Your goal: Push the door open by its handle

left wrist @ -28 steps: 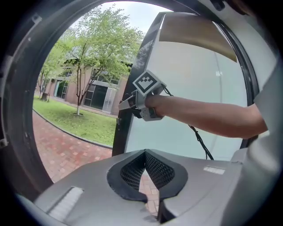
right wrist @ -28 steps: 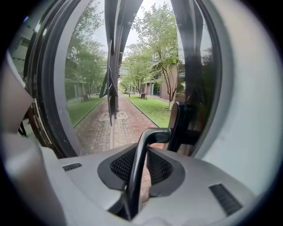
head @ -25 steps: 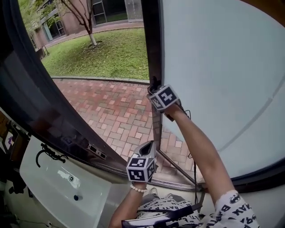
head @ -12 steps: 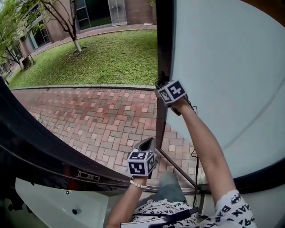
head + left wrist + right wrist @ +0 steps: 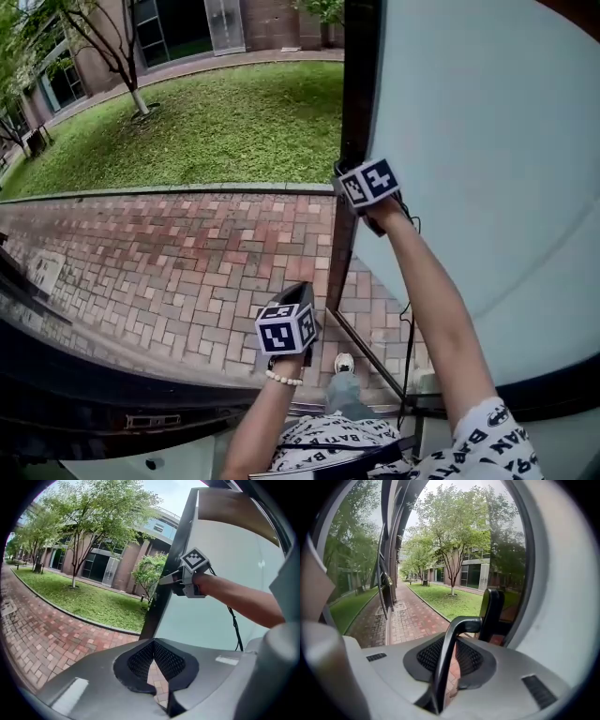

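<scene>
The door is a pale frosted panel in a dark frame, standing open on the right. In the right gripper view its dark curved handle runs up between my jaws to a mount on the frame. My right gripper is shut on that handle at the door's edge, arm stretched out. My left gripper hangs lower and left of the door over the brick path, shut with nothing in it. The left gripper view shows its pads meeting and the right gripper at the frame.
Outside lie a red brick path, a lawn, trees and a brick building. A dark door frame crosses the lower left. A cable trails along the right arm. A shoe shows below.
The door has swung further open and away. Both grippers have moved forward through the doorway. The dark frame on the left has slid down and out toward the lower left.
</scene>
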Available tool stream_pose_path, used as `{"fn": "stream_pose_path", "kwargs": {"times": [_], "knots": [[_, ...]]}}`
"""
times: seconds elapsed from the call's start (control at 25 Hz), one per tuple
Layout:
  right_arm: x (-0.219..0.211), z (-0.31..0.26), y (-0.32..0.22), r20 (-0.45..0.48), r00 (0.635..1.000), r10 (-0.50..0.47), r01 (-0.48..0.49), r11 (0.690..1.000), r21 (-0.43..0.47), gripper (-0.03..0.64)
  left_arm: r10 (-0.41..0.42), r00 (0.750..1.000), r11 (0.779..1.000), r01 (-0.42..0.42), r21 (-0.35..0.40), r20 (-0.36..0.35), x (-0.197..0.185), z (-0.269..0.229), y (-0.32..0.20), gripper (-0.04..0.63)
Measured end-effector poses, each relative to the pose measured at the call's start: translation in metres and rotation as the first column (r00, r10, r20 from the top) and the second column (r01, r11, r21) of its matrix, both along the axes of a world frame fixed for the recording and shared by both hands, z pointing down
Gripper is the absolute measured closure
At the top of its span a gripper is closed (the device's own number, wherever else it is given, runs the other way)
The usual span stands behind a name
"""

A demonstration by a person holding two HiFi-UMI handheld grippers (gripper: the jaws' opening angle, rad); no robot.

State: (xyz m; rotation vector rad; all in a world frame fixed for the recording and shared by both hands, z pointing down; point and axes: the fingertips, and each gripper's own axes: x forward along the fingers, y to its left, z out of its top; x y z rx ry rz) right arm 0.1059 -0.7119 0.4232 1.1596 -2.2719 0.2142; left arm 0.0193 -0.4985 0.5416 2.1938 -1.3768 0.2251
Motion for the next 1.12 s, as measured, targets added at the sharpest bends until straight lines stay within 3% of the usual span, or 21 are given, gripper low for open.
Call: {"fn": "stream_pose_path", "kwargs": {"times": [0.28,0.52,1.12], "knots": [[0.066,-0.001,-0.045,0.009,0.995,0.101,-0.101,0.995,-0.006,0.541,0.032,0.999,0.999,-0.033,-0.026,-0.025,0.039,0.008,-0.050,0.607],[0.145,-0.003,-0.085,0.008,0.977,0.211,-0.211,0.977,0.001,0.541,0.068,0.998,0.996,-0.068,-0.051,-0.002,0.075,0.016,-0.093,0.607],[0.354,-0.010,-0.136,0.005,0.877,0.481,-0.481,0.877,-0.006,0.541,0.170,0.985,0.982,-0.170,-0.081,-0.008,0.134,0.028,-0.163,0.607]]}}
